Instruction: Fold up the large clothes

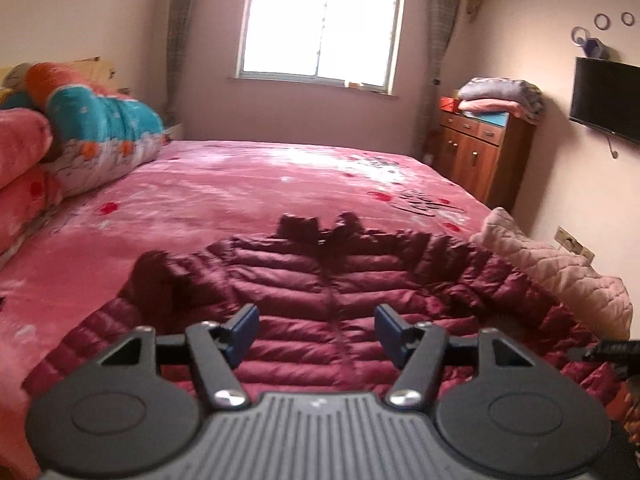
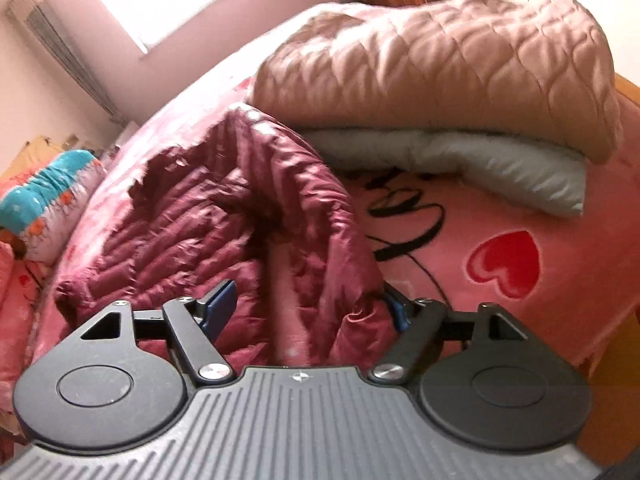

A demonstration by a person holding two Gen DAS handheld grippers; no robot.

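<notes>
My left tongs (image 1: 316, 330): open, empty, over jacket (image 1: 320, 288) | my right tongs (image 2: 308, 304): open, sleeve fold lies loose between them | jacket spread at bed's (image 1: 220, 184) near edge | quilted coat (image 2: 432, 68) at right corner.

A home bedroom is showing here. A pink-covered bed (image 1: 240, 200) is stretching ahead of the jaws, a window (image 1: 320, 20) glowing beyond it.

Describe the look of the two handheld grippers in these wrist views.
The left gripper and right gripper look alike: a grey ribbed body, black round-ended side plates with triangular cutouts, black linkage arms on silver screws, and dark blue finger pads. A small diamond mark sits on each body. No cables, hands or sleeves show.
</notes>
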